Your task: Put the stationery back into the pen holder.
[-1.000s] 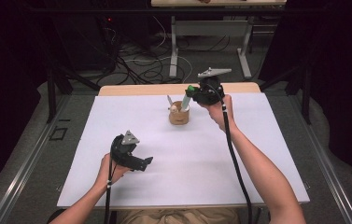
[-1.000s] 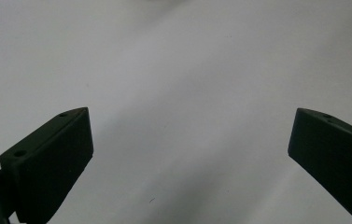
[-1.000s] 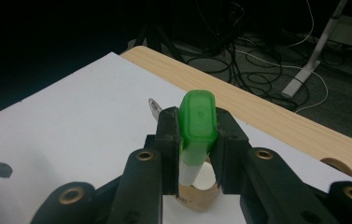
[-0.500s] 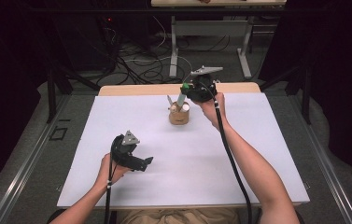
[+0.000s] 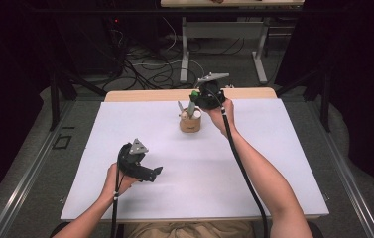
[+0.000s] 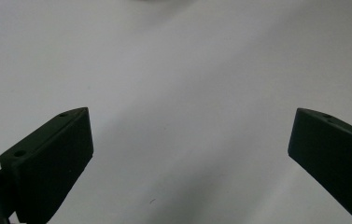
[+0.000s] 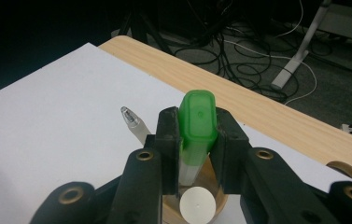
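A green-capped marker is pinched between the jaws of my right gripper, cap end up. Its lower end dips into a small wooden cup just below. The cup stands at the table's far middle, with my right gripper right above it. A clear pen leans out of the cup, and a white round-topped item stands inside. My left gripper rests low at the near left, and its jaws stand wide apart over bare white surface.
A white sheet covers most of the wooden table, whose far edge shows as a bare strip. Cables and table legs lie on the floor beyond. A round hole is cut in the tabletop near the far right.
My right gripper has carried the green marker to the left and down, from beside the cup to directly over it. The left gripper has stayed put.
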`<action>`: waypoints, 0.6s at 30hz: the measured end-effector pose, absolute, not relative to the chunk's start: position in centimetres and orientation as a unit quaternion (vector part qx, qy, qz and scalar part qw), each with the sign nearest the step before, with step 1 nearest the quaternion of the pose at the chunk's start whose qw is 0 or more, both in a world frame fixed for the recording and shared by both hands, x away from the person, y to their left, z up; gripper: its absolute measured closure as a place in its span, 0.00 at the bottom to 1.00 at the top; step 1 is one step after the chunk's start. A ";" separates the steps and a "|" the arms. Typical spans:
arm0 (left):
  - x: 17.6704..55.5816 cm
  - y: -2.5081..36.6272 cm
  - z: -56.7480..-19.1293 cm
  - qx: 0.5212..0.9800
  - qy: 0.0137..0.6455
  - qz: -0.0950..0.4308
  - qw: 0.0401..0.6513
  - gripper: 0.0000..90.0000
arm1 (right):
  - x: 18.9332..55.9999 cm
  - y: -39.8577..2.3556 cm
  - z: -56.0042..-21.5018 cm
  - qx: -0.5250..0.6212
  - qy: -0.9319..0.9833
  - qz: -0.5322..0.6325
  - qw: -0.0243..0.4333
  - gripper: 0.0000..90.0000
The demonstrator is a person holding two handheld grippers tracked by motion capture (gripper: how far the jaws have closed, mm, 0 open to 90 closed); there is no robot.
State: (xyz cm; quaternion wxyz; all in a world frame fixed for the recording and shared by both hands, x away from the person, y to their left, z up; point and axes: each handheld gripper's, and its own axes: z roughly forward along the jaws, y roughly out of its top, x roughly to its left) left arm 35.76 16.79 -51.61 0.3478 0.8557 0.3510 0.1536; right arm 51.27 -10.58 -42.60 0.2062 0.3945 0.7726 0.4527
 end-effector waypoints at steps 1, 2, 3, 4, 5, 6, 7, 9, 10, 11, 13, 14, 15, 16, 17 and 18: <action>35.8 16.8 -51.6 0.856 0.351 0.153 0.348 0.00 | 51.3 -10.4 -42.8 0.394 0.775 0.448 0.208 0.83; 35.8 16.8 -51.6 0.856 0.351 0.153 0.348 0.00 | 51.4 -10.3 -42.9 0.394 0.775 0.447 0.210 0.83; 35.8 16.8 -51.6 0.856 0.351 0.154 0.347 0.00 | 51.4 -10.2 -43.0 0.391 0.777 0.446 0.211 0.83; 35.8 16.8 -51.6 0.856 0.351 0.154 0.347 0.00 | 51.5 -10.1 -43.1 0.392 0.777 0.445 0.210 0.83; 35.7 16.8 -51.6 0.855 0.352 0.153 0.348 0.00 | 51.5 -10.0 -43.2 0.394 0.778 0.442 0.209 0.83; 35.7 16.8 -51.6 0.855 0.352 0.153 0.349 0.00 | 51.6 -9.9 -43.4 0.391 0.780 0.439 0.213 0.83; 35.7 16.8 -51.6 0.855 0.351 0.153 0.348 0.00 | 51.6 -9.8 -43.4 0.393 0.781 0.438 0.211 0.83; 35.7 16.8 -51.6 0.856 0.351 0.153 0.348 0.00 | 51.7 -9.6 -43.7 0.392 0.784 0.433 0.213 0.83; 35.7 16.8 -51.6 0.856 0.351 0.153 0.348 0.00 | 51.8 -9.5 -43.9 0.391 0.784 0.433 0.212 0.83; 35.7 16.8 -51.6 0.855 0.351 0.154 0.349 0.00 | 51.8 -9.5 -44.0 0.392 0.784 0.431 0.213 0.83; 35.7 16.8 -51.6 0.855 0.351 0.153 0.348 0.00 | 51.9 -9.3 -44.3 0.395 0.783 0.430 0.213 0.83; 35.7 16.8 -51.6 0.856 0.351 0.153 0.348 0.00 | 52.0 -9.2 -44.4 0.395 0.786 0.427 0.210 0.83; 35.7 16.8 -51.6 0.856 0.351 0.153 0.348 0.00 | 52.1 -9.1 -44.6 0.397 0.786 0.424 0.212 0.83; 35.7 16.8 -51.6 0.856 0.351 0.153 0.348 0.00 | 52.1 -9.1 -44.7 0.398 0.786 0.423 0.213 0.83; 35.7 16.8 -51.6 0.855 0.351 0.153 0.349 0.00 | 52.2 -9.0 -44.8 0.397 0.785 0.425 0.214 0.83; 35.7 16.8 -51.6 0.856 0.350 0.153 0.348 0.00 | 52.2 -8.9 -44.9 0.398 0.787 0.419 0.215 0.83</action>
